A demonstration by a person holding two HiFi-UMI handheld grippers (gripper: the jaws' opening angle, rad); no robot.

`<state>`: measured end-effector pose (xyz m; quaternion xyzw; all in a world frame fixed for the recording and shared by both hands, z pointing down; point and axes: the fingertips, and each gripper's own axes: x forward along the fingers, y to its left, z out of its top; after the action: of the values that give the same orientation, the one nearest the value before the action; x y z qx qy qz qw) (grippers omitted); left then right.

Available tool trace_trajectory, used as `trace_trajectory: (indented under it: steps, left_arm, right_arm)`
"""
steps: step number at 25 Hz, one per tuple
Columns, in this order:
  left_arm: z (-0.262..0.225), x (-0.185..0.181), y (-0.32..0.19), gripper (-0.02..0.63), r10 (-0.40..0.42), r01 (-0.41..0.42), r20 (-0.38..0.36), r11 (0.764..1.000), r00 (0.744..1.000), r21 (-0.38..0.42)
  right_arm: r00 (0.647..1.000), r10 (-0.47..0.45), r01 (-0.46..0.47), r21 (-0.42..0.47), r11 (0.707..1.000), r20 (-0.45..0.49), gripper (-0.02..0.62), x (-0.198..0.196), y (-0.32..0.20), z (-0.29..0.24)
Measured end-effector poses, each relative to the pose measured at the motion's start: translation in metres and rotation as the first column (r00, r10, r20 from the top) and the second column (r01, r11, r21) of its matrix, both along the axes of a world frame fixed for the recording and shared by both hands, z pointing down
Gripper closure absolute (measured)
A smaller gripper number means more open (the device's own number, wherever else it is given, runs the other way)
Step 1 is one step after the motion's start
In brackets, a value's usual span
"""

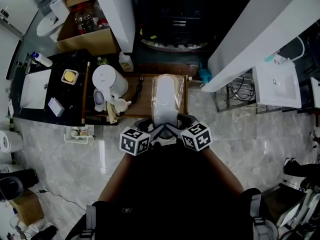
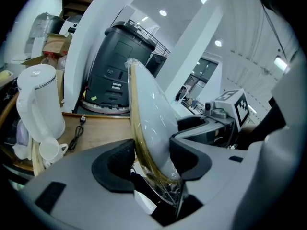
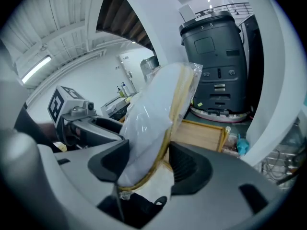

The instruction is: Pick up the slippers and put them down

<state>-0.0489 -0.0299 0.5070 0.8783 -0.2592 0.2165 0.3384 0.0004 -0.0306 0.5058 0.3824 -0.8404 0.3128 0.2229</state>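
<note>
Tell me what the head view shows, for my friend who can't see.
The left gripper and right gripper clamp plastic-wrapped white slippers between them, over a wooden table. A white kettle stands at the left.

The floor (image 1: pixel 240 134) is grey stone with pale lines, and it shines. A low wooden table (image 1: pixel 144 103) stands in the middle. A white kettle (image 1: pixel 111 80) and a white cup (image 1: pixel 120 104) stand by its left end. To the left is a black counter (image 1: pixel 30 66) with a white sink (image 1: pixel 35 89) in it. A white basin (image 1: pixel 277 84) is at the right, beside a wire rack (image 1: pixel 237 95). Two big white slanted beams (image 1: pixel 117 14) rise, one on each side of a big dark grey machine (image 2: pixel 120 66). A brown cardboard box (image 1: pixel 82 34) sits at the back left. Small round lights (image 2: pixel 163 13) glow in the white ceiling.
</note>
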Motion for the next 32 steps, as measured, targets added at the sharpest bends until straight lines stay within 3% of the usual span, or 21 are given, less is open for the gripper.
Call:
trace_trajectory:
  steps: [19,32]
  left_arm:
    - [0.004,-0.006,0.024,0.411,0.023,-0.023,0.005,0.999,1.000,0.047]
    - [0.008,-0.007,0.020,0.410,0.015,-0.015,0.005,1.000,1.000,0.014]
  right_arm:
    - [0.999,0.045,-0.045,0.005,0.999,-0.013,0.332,-0.005,0.029,0.005]
    - [0.999,0.041,-0.041,0.008,0.999,-0.009,0.333,-0.004,0.024,0.008]
